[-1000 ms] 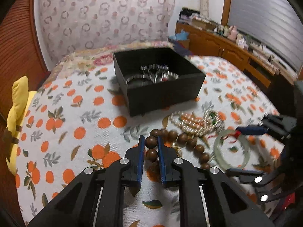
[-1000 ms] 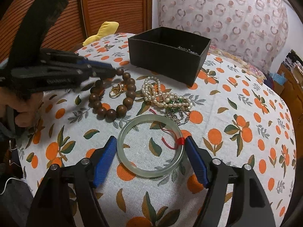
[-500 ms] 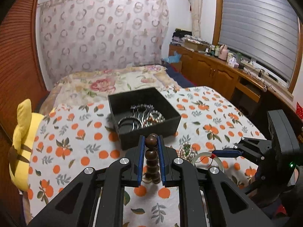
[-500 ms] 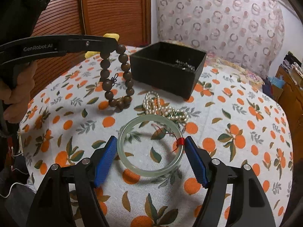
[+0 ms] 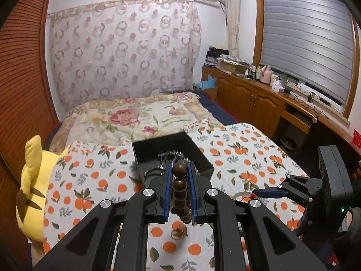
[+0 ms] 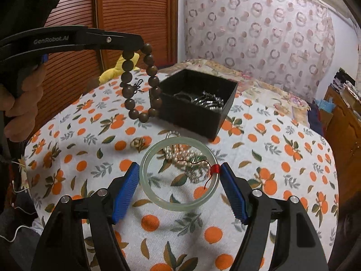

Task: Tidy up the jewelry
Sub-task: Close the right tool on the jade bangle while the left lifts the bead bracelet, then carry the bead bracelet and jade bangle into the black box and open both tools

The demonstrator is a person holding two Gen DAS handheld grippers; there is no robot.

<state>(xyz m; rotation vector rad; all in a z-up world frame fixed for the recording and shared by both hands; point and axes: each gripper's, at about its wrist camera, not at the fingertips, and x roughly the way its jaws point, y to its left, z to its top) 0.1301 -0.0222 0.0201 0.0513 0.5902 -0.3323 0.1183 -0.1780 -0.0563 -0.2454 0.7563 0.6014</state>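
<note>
My left gripper (image 5: 179,169) is shut on a brown wooden bead bracelet (image 5: 179,187), which hangs in a loop (image 6: 126,76) in the air to the left of the black box (image 6: 191,113). The box holds several silver pieces. My right gripper (image 6: 179,166) is shut across a pale green jade bangle (image 6: 178,206) with a red thread, its blue pads (image 6: 126,185) pressing both sides, and holds it above the orange-print cloth. A pearl strand (image 6: 180,151) and a small gold piece (image 6: 138,143) lie on the cloth beneath.
A yellow plush toy (image 5: 31,180) sits at the table's left edge. A bed with a floral cover (image 5: 135,117) lies beyond the box. Wooden cabinets (image 5: 255,99) run along the right wall. A person's hand (image 6: 20,103) grips the left gripper's handle.
The left gripper has lifted the bead bracelet off the cloth until it hangs free. The right gripper has risen with the jade bangle between its pads.
</note>
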